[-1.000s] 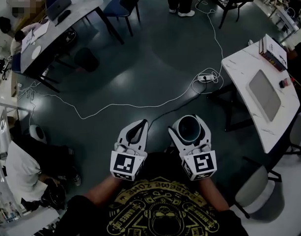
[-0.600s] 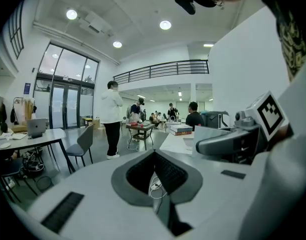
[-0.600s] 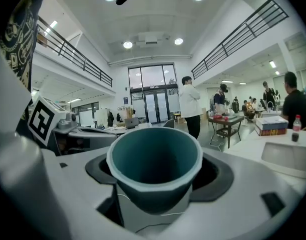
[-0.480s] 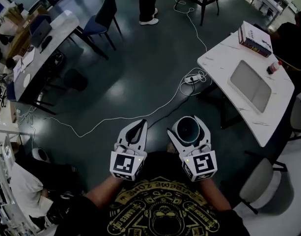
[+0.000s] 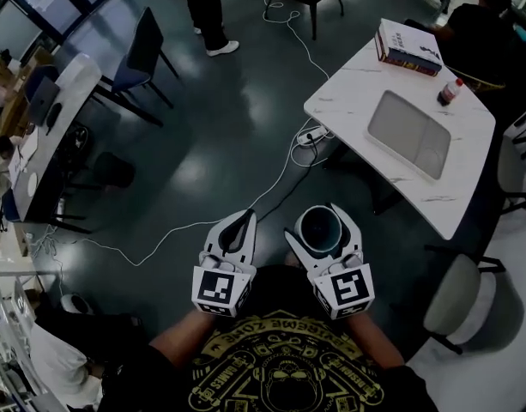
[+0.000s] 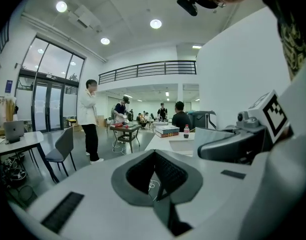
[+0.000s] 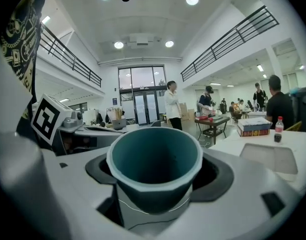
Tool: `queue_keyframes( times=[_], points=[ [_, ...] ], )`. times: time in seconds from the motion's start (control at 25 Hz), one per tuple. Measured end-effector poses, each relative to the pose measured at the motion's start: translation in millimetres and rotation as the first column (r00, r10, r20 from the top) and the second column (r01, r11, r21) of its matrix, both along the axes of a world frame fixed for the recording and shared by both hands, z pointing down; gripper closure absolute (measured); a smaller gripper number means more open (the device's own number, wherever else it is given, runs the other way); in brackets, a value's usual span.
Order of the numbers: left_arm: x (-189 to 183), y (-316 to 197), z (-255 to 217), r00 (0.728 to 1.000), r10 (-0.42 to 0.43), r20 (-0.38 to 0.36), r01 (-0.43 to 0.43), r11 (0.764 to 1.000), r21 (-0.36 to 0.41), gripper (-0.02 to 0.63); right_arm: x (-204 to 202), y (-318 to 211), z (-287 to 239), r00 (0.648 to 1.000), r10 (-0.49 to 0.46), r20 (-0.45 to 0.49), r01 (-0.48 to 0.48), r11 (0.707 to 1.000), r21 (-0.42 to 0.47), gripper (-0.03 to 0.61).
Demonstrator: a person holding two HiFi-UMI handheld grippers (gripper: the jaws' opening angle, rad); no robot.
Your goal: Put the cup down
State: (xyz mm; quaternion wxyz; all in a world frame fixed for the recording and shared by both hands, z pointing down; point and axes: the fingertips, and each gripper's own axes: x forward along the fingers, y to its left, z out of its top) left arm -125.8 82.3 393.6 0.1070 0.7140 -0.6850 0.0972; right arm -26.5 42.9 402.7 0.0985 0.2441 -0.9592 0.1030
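A teal cup [image 5: 319, 229] sits upright between the jaws of my right gripper [image 5: 321, 221], which is shut on it and held in the air close to my chest. In the right gripper view the cup [image 7: 155, 166] fills the middle, its empty inside facing the camera, with a jaw pressing on each side. My left gripper [image 5: 244, 220] hangs beside it on the left, its jaws together and nothing in them. In the left gripper view only a thin slit shows between the dark pads [image 6: 167, 174]. Both grippers are above the dark floor.
A white marble table [image 5: 357, 84] stands ahead to the right, bearing a grey tray [image 5: 408, 134], a book [image 5: 408, 45] and a small bottle [image 5: 449, 91]. A white cable [image 5: 280, 174] runs across the floor. A grey chair [image 5: 456, 303] stands at my right; people stand and sit farther off.
The white table has shifted left and nearer in the head view as I turn toward it. Both grippers keep the same pose, the cup still gripped in the right one.
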Motion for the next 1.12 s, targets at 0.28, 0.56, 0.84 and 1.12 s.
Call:
queue_keyframes(
  times=[0.28, 0.56, 0.84, 1.12],
  points=[
    [25.8, -21.1, -0.5, 0.998, 0.064, 0.012, -0.064, 0.998, 0.001, 0.606, 28.9, -22.6, 0.9, 0.998, 0.064, -0.011, -0.064, 0.998, 0.002, 0.198],
    [42.6, -34.9, 2.0, 0.993, 0.12, 0.012, -0.12, 0.993, -0.009, 0.606, 50.2, -31.9, 3.3, 0.992, 0.126, -0.007, -0.126, 0.992, -0.002, 0.198],
    [75.8, -72.7, 7.5, 0.966, 0.257, 0.01, -0.257, 0.967, -0.008, 0.604, 80.5, -53.1, 10.2, 0.971, 0.239, -0.018, -0.239, 0.971, 0.0, 0.198],
    [102.5, -125.7, 14.0, 0.923, 0.384, 0.005, -0.384, 0.923, -0.007, 0.606, 110.0, -91.1, 16.0, 0.931, 0.362, -0.044, -0.363, 0.932, -0.013, 0.198]
  ],
)
